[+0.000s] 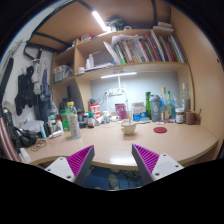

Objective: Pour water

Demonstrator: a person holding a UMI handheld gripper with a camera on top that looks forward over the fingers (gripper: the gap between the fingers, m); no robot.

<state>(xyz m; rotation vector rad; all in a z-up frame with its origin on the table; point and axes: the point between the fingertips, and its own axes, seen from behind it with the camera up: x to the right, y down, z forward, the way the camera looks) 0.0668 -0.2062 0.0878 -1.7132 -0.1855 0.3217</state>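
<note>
No writing is legible to me. On the smooth wooden desk [150, 150], left to right: a clear plastic bottle [72, 120] by the left clutter, a white cup [128, 126] mid-desk, a green bottle [155, 106] right. Above, a bookshelf [130, 50]. My gripper [112, 160] hovers level, fingers spread, grasping nothing, well short of the bottle.

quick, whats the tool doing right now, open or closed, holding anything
tool: open, holding nothing, fingers apart over the near edge of the desk.
</note>
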